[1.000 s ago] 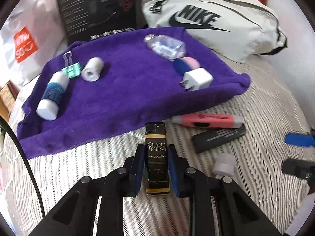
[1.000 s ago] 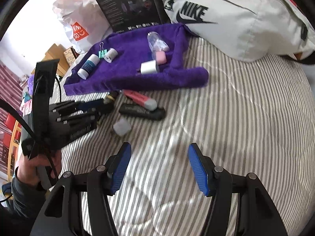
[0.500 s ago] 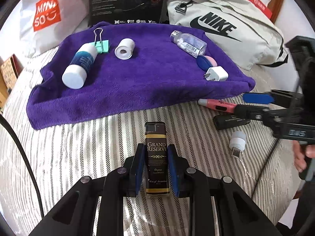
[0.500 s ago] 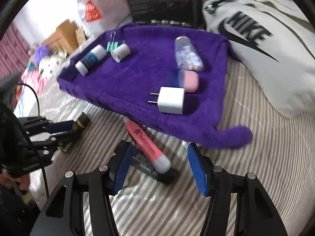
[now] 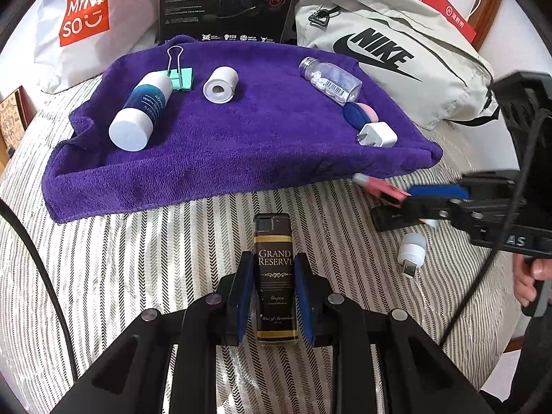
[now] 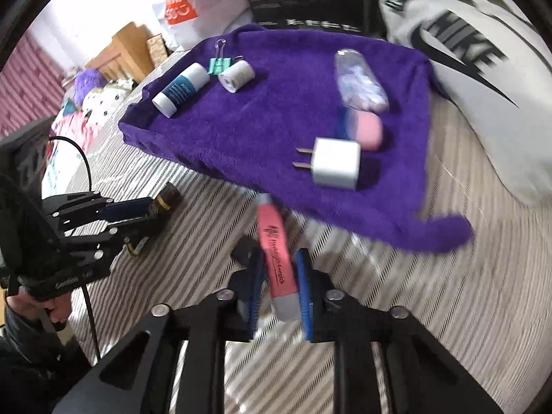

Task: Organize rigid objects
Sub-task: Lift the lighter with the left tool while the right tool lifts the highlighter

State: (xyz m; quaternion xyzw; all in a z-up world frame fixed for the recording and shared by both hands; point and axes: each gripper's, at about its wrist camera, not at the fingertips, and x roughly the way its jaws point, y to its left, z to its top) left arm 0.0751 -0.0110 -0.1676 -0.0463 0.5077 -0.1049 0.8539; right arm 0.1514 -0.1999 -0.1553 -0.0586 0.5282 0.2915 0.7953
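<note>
My left gripper (image 5: 272, 269) is shut on a black "Grand Reserve" lighter (image 5: 275, 276), held over the striped bedcover in front of the purple towel (image 5: 241, 151). My right gripper (image 6: 279, 262) is shut on a pink highlighter (image 6: 277, 255) just off the towel's (image 6: 276, 110) near edge. Under it lies a black oblong item (image 6: 245, 252). On the towel rest a white-and-blue bottle (image 5: 141, 114), a green binder clip (image 5: 179, 76), a white roll (image 5: 220, 84), a clear bottle (image 5: 331, 81), a blue-and-pink case (image 5: 360, 115) and a white charger plug (image 5: 377, 134).
A small white USB adapter (image 5: 410, 250) lies on the bedcover to the right. Behind the towel stand a grey Nike bag (image 5: 396, 55), a black box (image 5: 224, 0) and a white Miniso bag (image 5: 86, 17). A hand (image 5: 528, 279) grips the right tool's handle.
My right gripper has moved in towards the towel's edge and its wide-open fingers have shut on the pink highlighter. The left gripper still holds the lighter and has turned towards the towel.
</note>
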